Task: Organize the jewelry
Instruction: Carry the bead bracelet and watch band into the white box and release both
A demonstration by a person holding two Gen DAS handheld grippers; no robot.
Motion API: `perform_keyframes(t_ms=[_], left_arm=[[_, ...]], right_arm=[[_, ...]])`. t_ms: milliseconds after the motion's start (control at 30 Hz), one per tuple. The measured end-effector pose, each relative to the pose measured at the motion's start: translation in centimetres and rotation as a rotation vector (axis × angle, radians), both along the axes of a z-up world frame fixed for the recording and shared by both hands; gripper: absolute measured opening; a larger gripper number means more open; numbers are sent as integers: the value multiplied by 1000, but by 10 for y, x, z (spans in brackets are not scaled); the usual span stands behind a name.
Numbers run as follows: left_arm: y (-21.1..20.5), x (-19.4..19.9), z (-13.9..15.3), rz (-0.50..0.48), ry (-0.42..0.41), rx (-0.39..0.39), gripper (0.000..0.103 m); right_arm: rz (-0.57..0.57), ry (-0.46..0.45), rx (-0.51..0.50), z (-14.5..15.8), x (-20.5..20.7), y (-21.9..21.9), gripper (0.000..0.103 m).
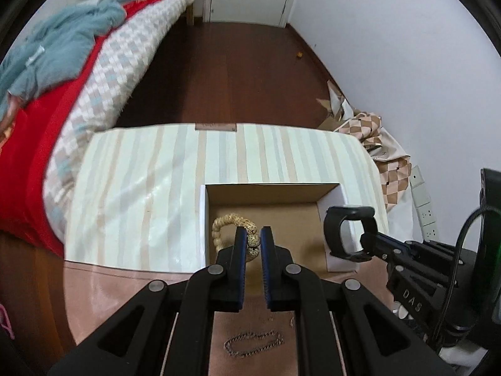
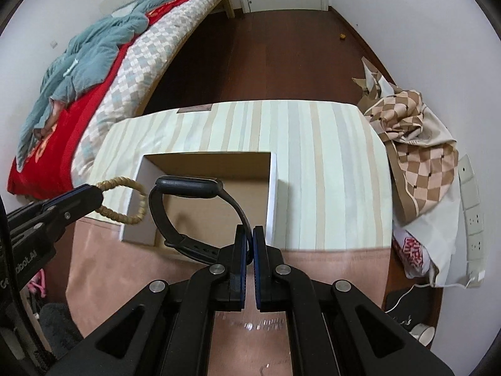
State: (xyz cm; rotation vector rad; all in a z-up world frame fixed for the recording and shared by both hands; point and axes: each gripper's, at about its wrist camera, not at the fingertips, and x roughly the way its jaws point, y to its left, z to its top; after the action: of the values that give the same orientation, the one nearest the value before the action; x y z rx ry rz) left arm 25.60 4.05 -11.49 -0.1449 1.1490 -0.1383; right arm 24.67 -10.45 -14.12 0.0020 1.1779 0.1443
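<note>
Beaded bracelet (image 1: pixel 233 230): clamped in left gripper (image 1: pixel 253 235) jaws, hanging over open box (image 1: pixel 203 219) | black watch (image 2: pixel 188 206): strap pinched in right gripper (image 2: pixel 249 235) jaws, above box | chain (image 1: pixel 253 343): beneath left jaws on worktop (image 1: pixel 125 285).

Open-topped box (image 2: pixel 271 188), white walls rimming it, watch (image 2: pixel 188 188) spanning its near edge

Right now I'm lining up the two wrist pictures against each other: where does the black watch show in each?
Left wrist: the black watch is right of centre, held by the right gripper at the box's right wall.
Right wrist: the watch is centre-left, its strap pinched ahead.
Shared landmark: the open cardboard box.
</note>
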Motion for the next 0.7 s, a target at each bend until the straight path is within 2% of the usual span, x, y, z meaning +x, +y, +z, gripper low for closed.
perform_keyframes(t_ms=[167,300,367,433,467,500,533,567,600,633,700], left_arm=[[7,21,-20,8,72,-66,6],[8,30,-29,23,133,-72,8],[7,32,-31,28,151,-66,9],[8,31,-29,35,148,-56,11],[7,30,-27,35,143,-48,14],[8,28,-24,38,134,-42,23],[9,26,-21,44,124,-41,35],[11,26,-18,50,116,-37,44],[11,23,-14,54,101,-22,60],[12,23,-11,57,86,-11,64],[13,16,-3,59,50,26,65]], right_arm=[[37,43,-28,-24,26,11,4],[59,81,-28,-38,36,19,4],[66,95,-30,-43,38,20,8],[66,95,-48,-45,39,23,22],[62,94,-42,-45,38,23,27],[60,93,-34,-44,38,23,37],[59,92,-25,-42,36,24,43],[56,86,-22,-39,34,23,44],[54,81,-22,-36,33,22,45],[53,73,-26,-33,30,22,48],[49,56,-40,-26,24,20,56]])
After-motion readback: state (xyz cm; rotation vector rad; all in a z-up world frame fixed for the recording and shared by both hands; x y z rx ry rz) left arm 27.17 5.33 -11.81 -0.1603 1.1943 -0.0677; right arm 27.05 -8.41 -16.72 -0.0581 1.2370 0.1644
